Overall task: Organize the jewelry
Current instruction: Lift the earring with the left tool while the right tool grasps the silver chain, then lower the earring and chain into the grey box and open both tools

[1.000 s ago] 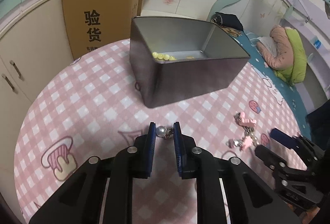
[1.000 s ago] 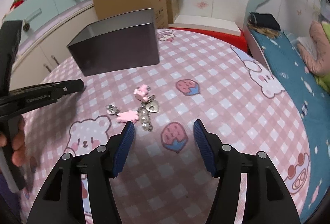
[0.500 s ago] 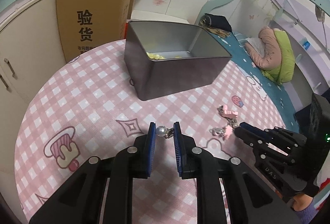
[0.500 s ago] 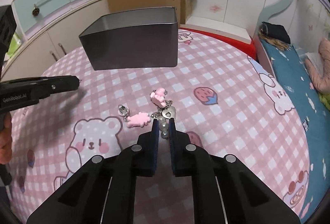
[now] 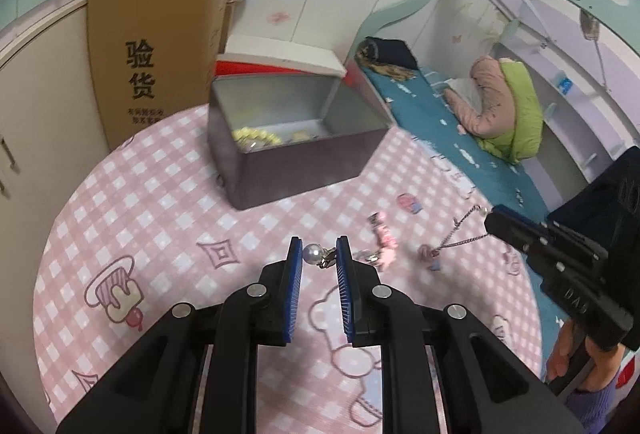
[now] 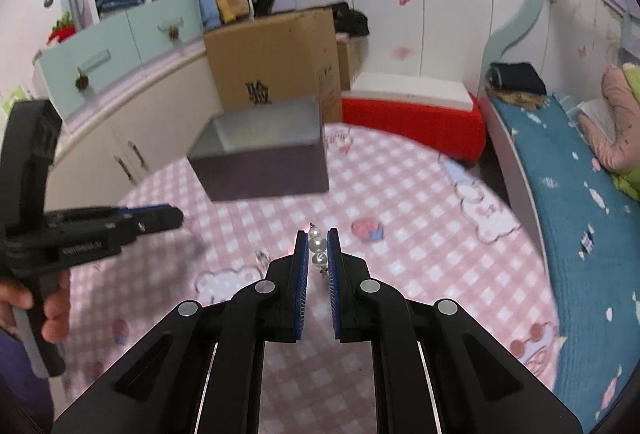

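Left tool (image 5: 318, 254) grips a pearl earring (image 5: 313, 253): one round white pearl on a small metal clasp, pinched at the tips of the blue pads above the bench (image 5: 160, 194). Right tool (image 6: 318, 248) has closed on a pearl charm chain (image 6: 317, 245): three white pearls stacked between the pads, with a fine silver chain (image 5: 460, 234) dangling clear of the pink checked cloth. Pink charms (image 5: 385, 234) lie on the bench between the tools. Open grey tin (image 5: 288, 142) stands beyond, yellow beads (image 5: 256, 135) inside.

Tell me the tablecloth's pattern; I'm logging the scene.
Pink-and-white checks with cartoon prints on the tablecloth, clearest in the left wrist view.
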Demonstrator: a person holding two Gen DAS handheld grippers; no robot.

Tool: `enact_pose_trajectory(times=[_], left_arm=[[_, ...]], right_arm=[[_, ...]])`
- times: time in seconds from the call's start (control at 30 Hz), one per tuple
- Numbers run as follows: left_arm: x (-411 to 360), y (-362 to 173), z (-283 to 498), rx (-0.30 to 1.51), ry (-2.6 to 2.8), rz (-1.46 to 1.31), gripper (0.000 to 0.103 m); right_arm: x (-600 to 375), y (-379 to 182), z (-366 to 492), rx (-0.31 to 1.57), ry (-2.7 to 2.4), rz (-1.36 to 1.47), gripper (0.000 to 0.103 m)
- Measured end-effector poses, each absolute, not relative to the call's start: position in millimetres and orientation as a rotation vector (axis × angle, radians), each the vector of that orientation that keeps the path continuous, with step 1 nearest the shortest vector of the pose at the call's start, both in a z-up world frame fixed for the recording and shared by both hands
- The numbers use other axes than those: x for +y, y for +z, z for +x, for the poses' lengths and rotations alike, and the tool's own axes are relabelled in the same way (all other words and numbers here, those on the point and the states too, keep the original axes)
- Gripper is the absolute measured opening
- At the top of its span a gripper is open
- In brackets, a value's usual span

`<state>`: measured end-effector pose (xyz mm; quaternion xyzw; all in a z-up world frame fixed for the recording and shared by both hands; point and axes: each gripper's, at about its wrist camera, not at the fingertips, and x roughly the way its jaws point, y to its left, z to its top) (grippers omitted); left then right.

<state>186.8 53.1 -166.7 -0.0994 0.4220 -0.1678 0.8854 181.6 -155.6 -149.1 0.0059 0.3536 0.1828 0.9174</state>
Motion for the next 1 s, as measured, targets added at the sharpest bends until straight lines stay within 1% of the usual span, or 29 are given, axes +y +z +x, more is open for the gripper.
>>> enact_pose_trajectory(times=[0.2, 0.37, 0.53, 0.77, 1.0], left_arm=[[48, -135, 194, 0.831, -0.423, -0.213, 0.016], [52, -108, 214, 0.812, -0.491, -0.246, 0.016], [54, -91, 245, 0.784, -0.412, -0.184, 0.016], [63, -110, 284, 0.834, -0.341, -0.159, 0.016], [63, -146, 302, 0.9, -0.31, -0.115, 0.016]], right_arm=[[-155, -114, 187, 0.663, 0.387, 0.012, 0.01], [-148, -86, 215, 0.62, 0.411, 0.044, 0.01], [-129, -68, 247, 0.59, 0.432, 0.051, 0.01], [-93, -77, 283, 0.624, 0.454, 0.033, 0.01], [-71, -116, 309, 0.729, 0.466, 0.017, 0.01]])
